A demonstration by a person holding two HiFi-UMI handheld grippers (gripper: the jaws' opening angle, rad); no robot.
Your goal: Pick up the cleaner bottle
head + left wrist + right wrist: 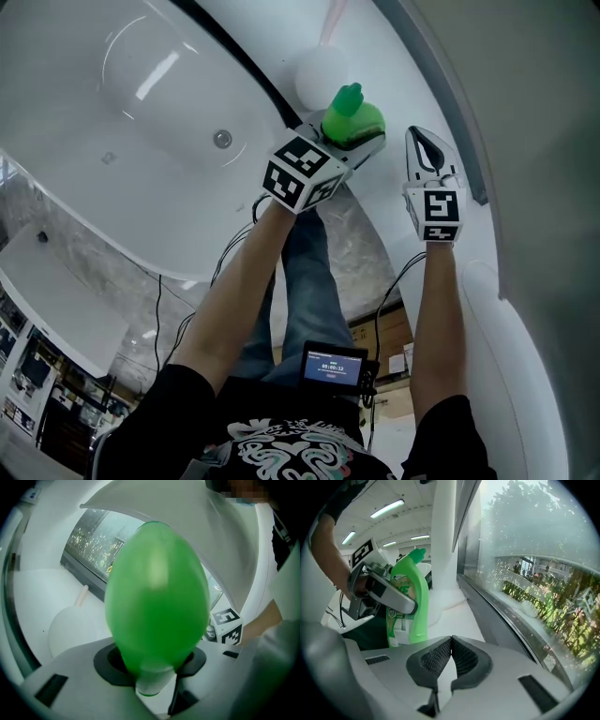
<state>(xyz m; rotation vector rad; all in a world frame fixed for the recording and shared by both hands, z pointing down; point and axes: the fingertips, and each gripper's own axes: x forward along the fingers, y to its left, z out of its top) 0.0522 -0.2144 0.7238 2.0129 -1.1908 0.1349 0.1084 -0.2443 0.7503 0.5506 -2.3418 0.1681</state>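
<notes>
The green cleaner bottle (352, 114) is held over the white ledge (375, 202) beside the bathtub, with my left gripper (354, 141) shut on its body. In the left gripper view the bottle (157, 592) fills the middle, its neck toward the camera between the two pads. The right gripper view shows the bottle (412, 597) upright at the left, with a left finger (389, 597) across its label. My right gripper (427, 150) hovers just right of the bottle, apart from it. Its jaws (451, 656) are shut with nothing between them.
A white bathtub (141, 112) with a drain (222, 139) lies to the left. A white round object (319, 75) with a pale handle rests on the ledge behind the bottle. A window (534, 573) and its dark frame (487, 602) run along the right. Cables (234, 248) hang below the grippers.
</notes>
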